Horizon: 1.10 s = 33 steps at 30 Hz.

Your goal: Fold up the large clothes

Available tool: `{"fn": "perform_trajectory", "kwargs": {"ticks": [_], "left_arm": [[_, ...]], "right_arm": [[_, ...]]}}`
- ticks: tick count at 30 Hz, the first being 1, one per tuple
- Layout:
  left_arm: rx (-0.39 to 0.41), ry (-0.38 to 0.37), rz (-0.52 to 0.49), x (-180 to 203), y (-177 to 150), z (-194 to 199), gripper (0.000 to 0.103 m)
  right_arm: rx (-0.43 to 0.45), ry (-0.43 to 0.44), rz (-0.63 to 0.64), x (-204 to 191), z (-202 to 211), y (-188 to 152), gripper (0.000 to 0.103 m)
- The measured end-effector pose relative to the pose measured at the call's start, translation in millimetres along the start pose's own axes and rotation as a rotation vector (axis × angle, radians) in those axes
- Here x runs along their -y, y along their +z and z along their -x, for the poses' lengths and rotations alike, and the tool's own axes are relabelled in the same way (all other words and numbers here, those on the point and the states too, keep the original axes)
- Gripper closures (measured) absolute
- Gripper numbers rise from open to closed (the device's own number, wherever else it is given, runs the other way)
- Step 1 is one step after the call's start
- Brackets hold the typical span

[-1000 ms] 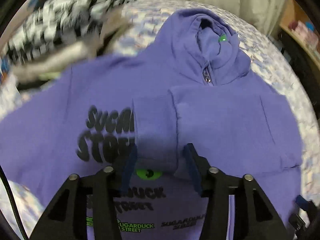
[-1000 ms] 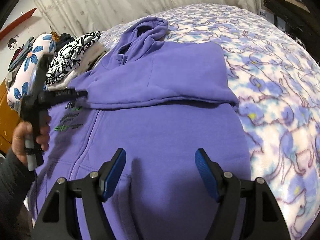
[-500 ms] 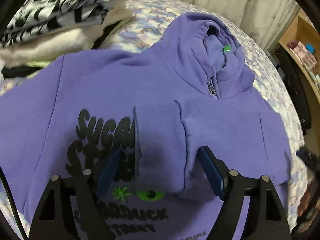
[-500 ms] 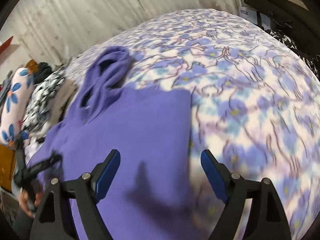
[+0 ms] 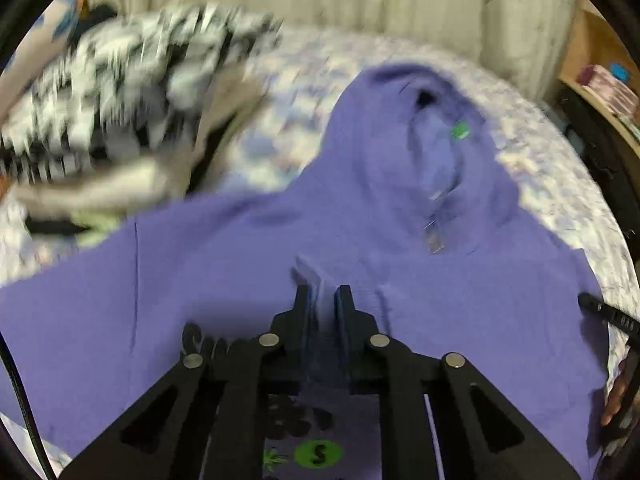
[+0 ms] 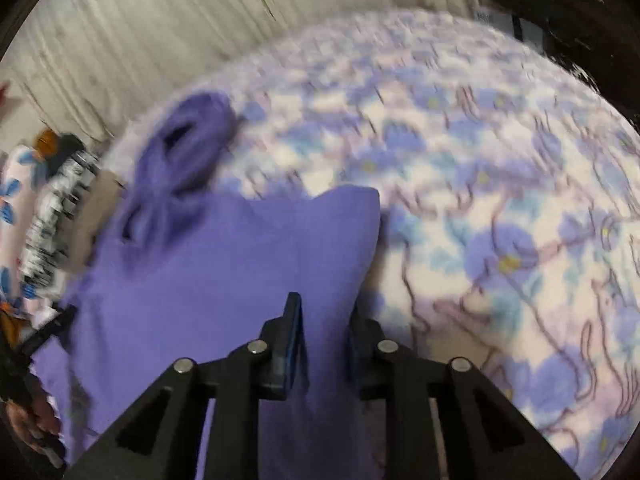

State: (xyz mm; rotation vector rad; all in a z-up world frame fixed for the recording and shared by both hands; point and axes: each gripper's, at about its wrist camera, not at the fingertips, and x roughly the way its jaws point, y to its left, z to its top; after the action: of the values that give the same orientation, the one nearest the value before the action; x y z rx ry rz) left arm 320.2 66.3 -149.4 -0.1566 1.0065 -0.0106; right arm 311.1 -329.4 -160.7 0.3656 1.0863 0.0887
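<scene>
Hoodie (image 5: 224,280) print: left view only

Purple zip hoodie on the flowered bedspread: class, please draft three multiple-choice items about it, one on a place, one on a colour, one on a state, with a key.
1. Where does the black-and-white patterned clothing pile lie, in the left wrist view?
A. upper left of the hood
B. on the hood
C. under the gripper

2. What colour is the small tag inside the hood?
A. red
B. green
C. white

3. What is the left gripper doing?
A. hanging open above the bed
B. pinching a fold of hoodie cloth
C. holding a hanger

Key:
1 A, the clothing pile sits up-left of the purple zip hoodie on the flowered bedspread.
2 B, the tag is green.
3 B, the left gripper has just closed on cloth.
</scene>
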Motion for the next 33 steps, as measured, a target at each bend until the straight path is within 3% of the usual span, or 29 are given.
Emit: {"fn": "perform_trajectory", "kwargs": {"ticks": [2, 4, 6, 7, 10, 12, 13, 16, 19, 23, 26, 30, 33], "left_arm": [[-0.037, -0.010, 0.033, -11.4, -5.0, -10.1, 0.089], [-0.014, -0.046, 0.061, -19.2, -7.1, -4.3, 0.085], [0.005, -0.019, 0.063, -21.2, -7.2, 4.6, 0.062], [0.014, -0.020, 0.059, -20.8, -7.0, 9.2, 0.057], [0.056, -0.067, 0.036, -16.5, -8.5, 27.4, 0.054], [0.028, -0.093, -0.014, -1.6, -8.9, 37.1, 0.054], [0.008, -0.110, -0.029, 5.4, -9.2, 39.0, 0.054], [-0.003, -0.152, -0.042, 27.8, -14.6, 45.4, 0.052], [0.006, -0.183, -0.072, 53.4, -25.1, 46.3, 0.044], [-0.037, -0.183, -0.082, 73.4, -43.8, 31.1, 0.042], [-0.106, -0.152, -0.105, 75.9, -56.5, 9.0, 0.042], [-0.081, -0.140, -0.164, 77.9, -61.8, 14.8, 0.042], [-0.090, -0.160, -0.138, 70.9, -62.2, 24.3, 0.040]], "right_arm": [[0.005, 0.019, -0.037, 5.5, 6.4, -1.1, 0.070], [0.012, 0.008, -0.030, 4.0, 19.7, -0.6, 0.068], [0.053, -0.011, 0.021, -3.9, 36.9, -2.5, 0.068], [0.084, -0.024, 0.055, -9.4, 48.4, -4.7, 0.068], [0.184, 0.027, 0.092, -19.2, 75.7, -14.8, 0.068], [0.231, 0.060, 0.122, -24.2, 87.9, -22.5, 0.068], [0.230, 0.062, 0.146, -30.9, 91.4, -27.3, 0.068], [0.107, 0.082, 0.186, -53.9, 83.7, -30.9, 0.067], [0.070, 0.082, 0.234, -81.7, 76.5, -46.9, 0.067], [0.019, 0.036, 0.336, -108.3, 54.9, -73.7, 0.067], [-0.020, -0.051, 0.337, -97.3, 39.3, -81.8, 0.067], [-0.017, 0.030, 0.188, -52.5, 53.7, -73.0, 0.067], [0.001, 0.079, 0.147, -34.9, 73.2, -74.6, 0.067]]}}
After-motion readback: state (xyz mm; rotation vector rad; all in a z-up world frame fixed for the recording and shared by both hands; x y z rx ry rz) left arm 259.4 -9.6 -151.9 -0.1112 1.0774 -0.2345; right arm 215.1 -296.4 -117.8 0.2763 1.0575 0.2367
